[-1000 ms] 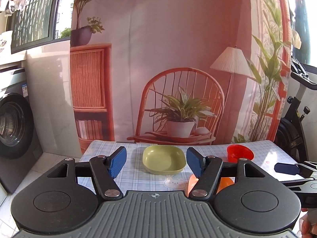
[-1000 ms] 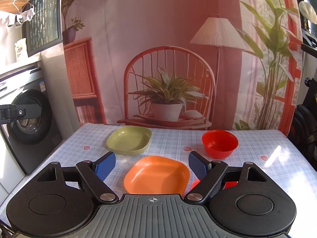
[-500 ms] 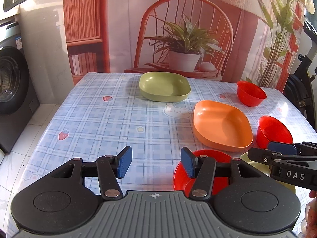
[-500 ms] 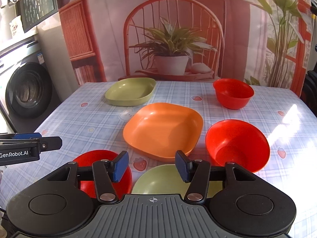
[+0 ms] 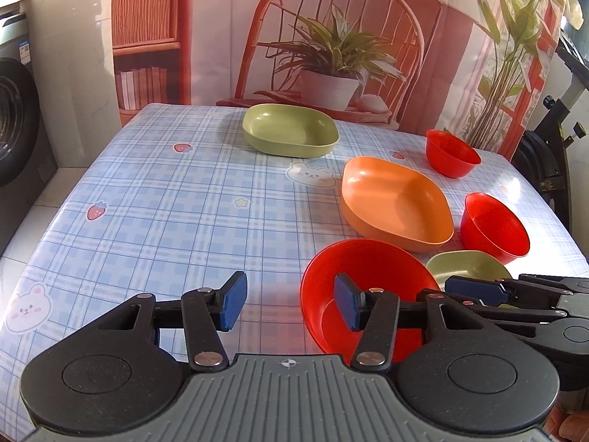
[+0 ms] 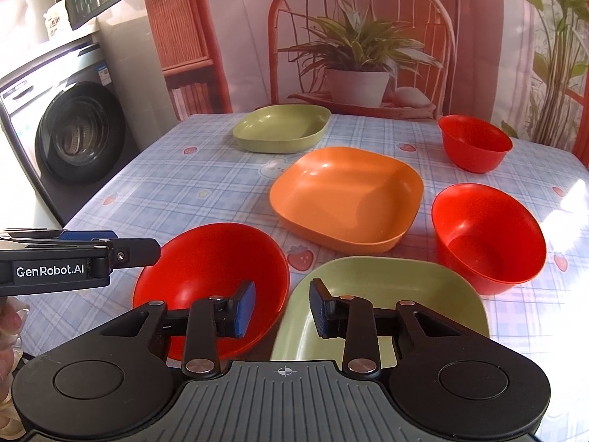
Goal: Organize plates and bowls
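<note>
Left wrist view: the left gripper (image 5: pixel 289 304) hangs over the near edge of the checked tablecloth (image 5: pixel 165 199) with its jaws spread wide and nothing between them. Its right pad sits over the rim of the near red bowl (image 5: pixel 364 269). Beyond lie the orange plate (image 5: pixel 395 202), the far green plate (image 5: pixel 291 134) and 2 more red bowls, one at mid-table (image 5: pixel 495 226), one farther back (image 5: pixel 452 153). The right gripper (image 5: pixel 475 289) enters from the right edge, above the near green plate (image 5: pixel 467 265).

Right wrist view: the right gripper (image 6: pixel 281 307) is open about halfway and empty, poised over the gap between the near red bowl (image 6: pixel 210 265) and the near green plate (image 6: pixel 397 283), which lie just beside each other. The left gripper (image 6: pixel 88 243) reaches in from the left. A washing machine (image 6: pixel 70 132) stands beside the table.
</note>
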Tool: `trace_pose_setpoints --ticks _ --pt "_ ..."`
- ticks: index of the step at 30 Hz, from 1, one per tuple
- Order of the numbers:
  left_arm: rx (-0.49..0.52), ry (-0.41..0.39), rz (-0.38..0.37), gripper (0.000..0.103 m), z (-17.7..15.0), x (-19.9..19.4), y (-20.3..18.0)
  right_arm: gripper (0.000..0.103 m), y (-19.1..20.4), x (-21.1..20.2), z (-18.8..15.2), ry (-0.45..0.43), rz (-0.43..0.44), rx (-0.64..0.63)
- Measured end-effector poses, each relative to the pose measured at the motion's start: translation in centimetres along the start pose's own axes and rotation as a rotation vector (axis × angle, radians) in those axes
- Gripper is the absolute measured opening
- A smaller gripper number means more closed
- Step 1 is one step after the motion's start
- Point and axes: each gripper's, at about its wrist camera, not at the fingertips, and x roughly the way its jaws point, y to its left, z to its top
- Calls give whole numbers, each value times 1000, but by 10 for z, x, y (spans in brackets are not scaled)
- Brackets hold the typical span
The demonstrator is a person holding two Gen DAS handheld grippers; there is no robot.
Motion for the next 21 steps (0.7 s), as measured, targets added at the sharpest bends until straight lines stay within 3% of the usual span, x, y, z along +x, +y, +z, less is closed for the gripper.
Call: trace_pose_setpoints --ticks 11,17,21 --pt "-4 52 -6 38 -7 11 -3 21 1 1 -3 15 17 5" --pt "-28 72 -22 17 -10 14 -1 13 1 2 -4 19 30 12" --pt "-17 70 -30 13 -12 14 -4 13 2 1 -4 15 33 9"
